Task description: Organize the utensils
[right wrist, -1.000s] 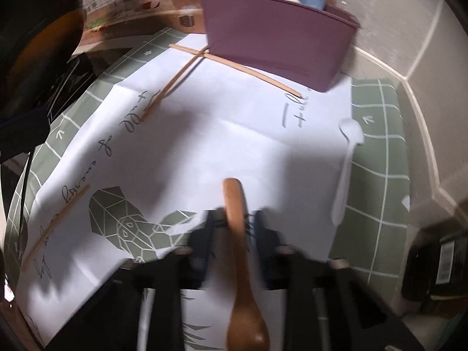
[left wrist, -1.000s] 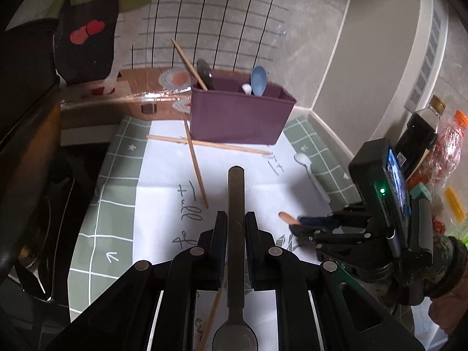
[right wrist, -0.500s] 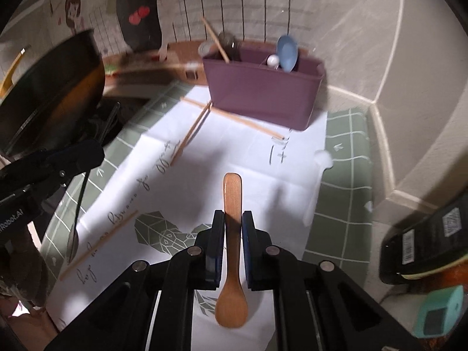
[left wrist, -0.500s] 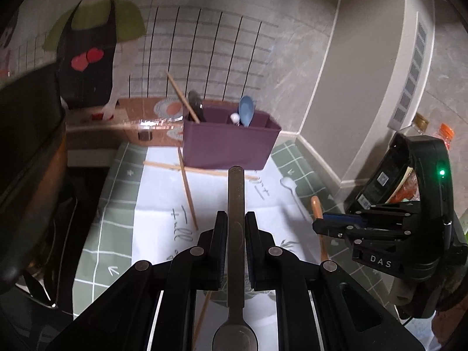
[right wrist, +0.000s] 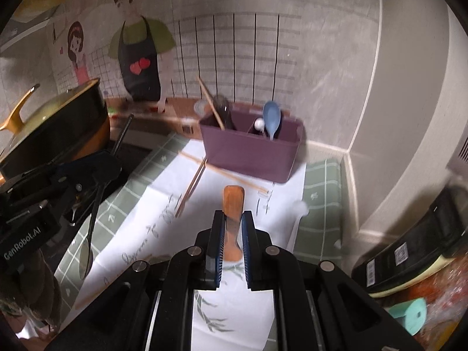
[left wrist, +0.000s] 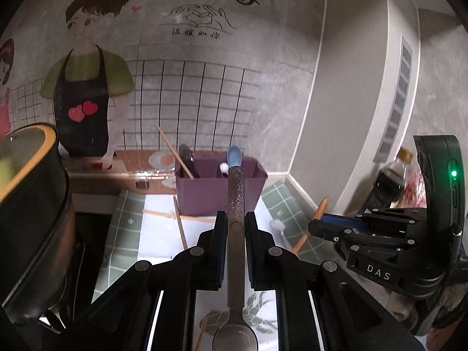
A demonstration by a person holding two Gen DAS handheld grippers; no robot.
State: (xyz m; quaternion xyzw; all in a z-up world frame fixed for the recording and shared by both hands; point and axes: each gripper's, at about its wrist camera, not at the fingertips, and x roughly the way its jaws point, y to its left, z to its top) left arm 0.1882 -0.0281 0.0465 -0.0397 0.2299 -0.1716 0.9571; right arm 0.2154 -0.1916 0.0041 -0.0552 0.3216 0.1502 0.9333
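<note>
Your two wrist cameras looked forward and slightly down along their fingers, side by side above the counter, both facing the purple box (left wrist: 220, 188) (right wrist: 251, 153) by the wall.

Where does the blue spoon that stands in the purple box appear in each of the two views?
Left wrist view: the blue spoon is near the centre, just above the tip of the held metal spoon.
Right wrist view: it is above centre, slightly to the right, in the right compartment.
Shared landmark: the purple box, with crossed chopsticks lying before it.
</note>
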